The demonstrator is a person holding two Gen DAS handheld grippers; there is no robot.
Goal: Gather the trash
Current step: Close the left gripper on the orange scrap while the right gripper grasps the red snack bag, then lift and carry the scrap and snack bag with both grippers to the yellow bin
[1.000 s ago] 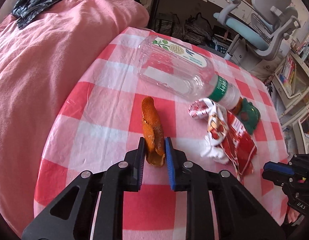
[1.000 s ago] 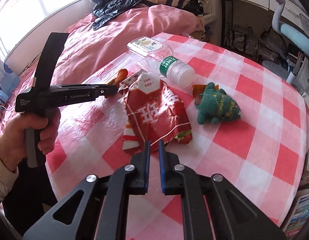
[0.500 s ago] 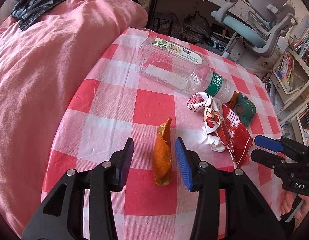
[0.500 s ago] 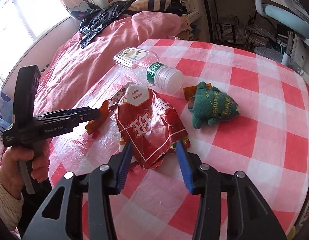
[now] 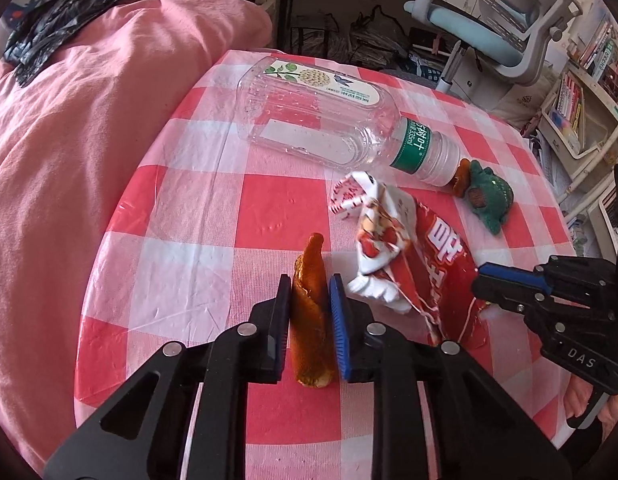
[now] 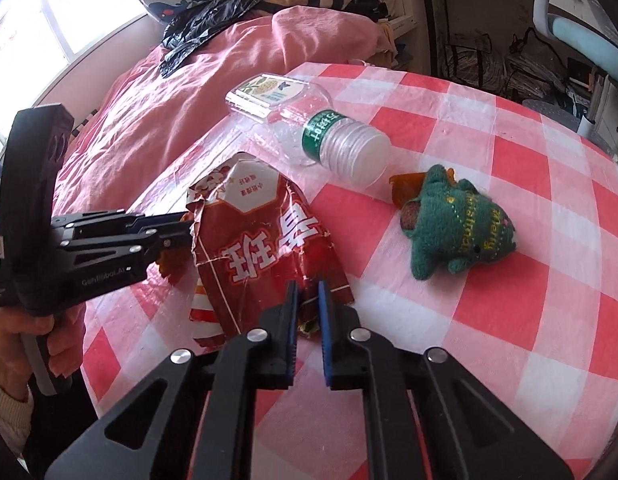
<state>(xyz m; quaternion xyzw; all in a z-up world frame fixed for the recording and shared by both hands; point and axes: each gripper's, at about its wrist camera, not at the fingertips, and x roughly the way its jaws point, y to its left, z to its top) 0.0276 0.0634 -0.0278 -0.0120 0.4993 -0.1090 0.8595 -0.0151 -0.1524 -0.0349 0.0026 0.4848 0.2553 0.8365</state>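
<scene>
On the red-and-white checked table (image 5: 213, 208) lies a curled orange peel (image 5: 311, 320). My left gripper (image 5: 309, 284) is closing on it, and both pads press its sides. A crumpled red snack wrapper (image 6: 265, 240) lies to the right of the peel. The right gripper (image 6: 307, 286) is shut on the wrapper's near edge. In the left wrist view the right gripper (image 5: 479, 280) reaches in from the right to the wrapper (image 5: 433, 256). In the right wrist view the left gripper (image 6: 189, 224) comes in from the left, its tips behind the wrapper.
An empty clear plastic bottle (image 5: 321, 120) lies on its side further back. A green plush toy (image 6: 461, 232) and a small orange scrap (image 6: 401, 188) sit beside its cap. A pink duvet (image 5: 69, 140) with a black bag (image 5: 69, 12) borders the table; an office chair (image 5: 489, 28) stands behind.
Half a second ago both grippers stood open around their items. Now the left has closed on the peel and the right on the wrapper's edge.
</scene>
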